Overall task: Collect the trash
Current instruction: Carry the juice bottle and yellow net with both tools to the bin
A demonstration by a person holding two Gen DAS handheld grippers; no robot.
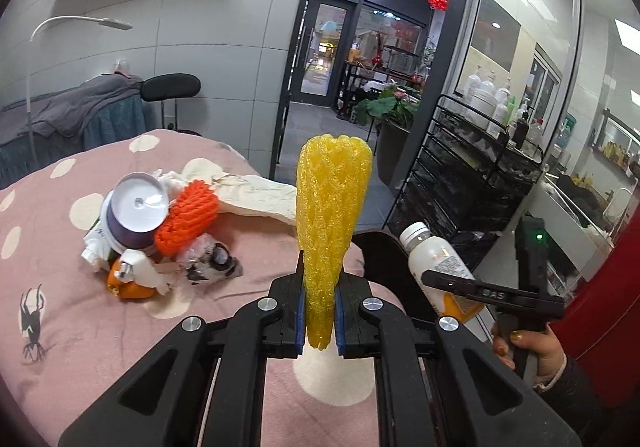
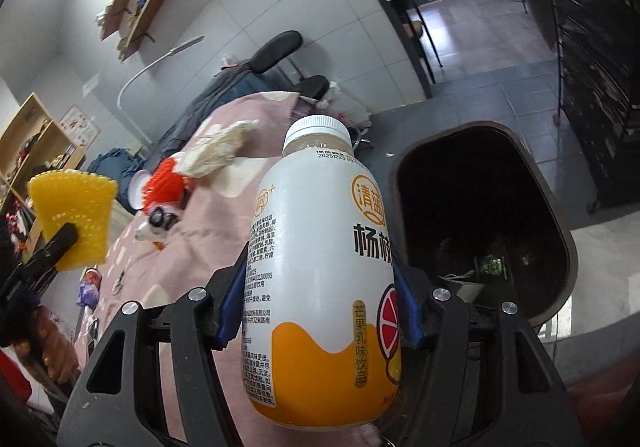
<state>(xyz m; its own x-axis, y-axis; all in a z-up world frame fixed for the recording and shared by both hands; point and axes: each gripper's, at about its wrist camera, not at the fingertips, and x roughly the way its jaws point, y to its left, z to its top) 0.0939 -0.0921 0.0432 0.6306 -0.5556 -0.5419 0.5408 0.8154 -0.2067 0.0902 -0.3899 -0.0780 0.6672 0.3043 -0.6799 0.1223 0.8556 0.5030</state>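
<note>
Both loaded: left gripper [image 1: 319,321] pinches yellow foam net [image 1: 334,207]; right gripper [image 2: 320,307] clamps drink bottle [image 2: 320,279], bin [image 2: 560,239] just beyond, presumably for dropping.

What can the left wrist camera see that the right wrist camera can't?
Only the left wrist view shows the black spider print on the pink bedcover and the bottles on the black rack.

Only the right wrist view shows the inside of the dark trash bin, with some rubbish at the bottom, and the label on the white drink bottle.

Both show that bottle held in the right tool, the yellow foam net held in the left tool, and the orange foam net on the trash pile.
</note>
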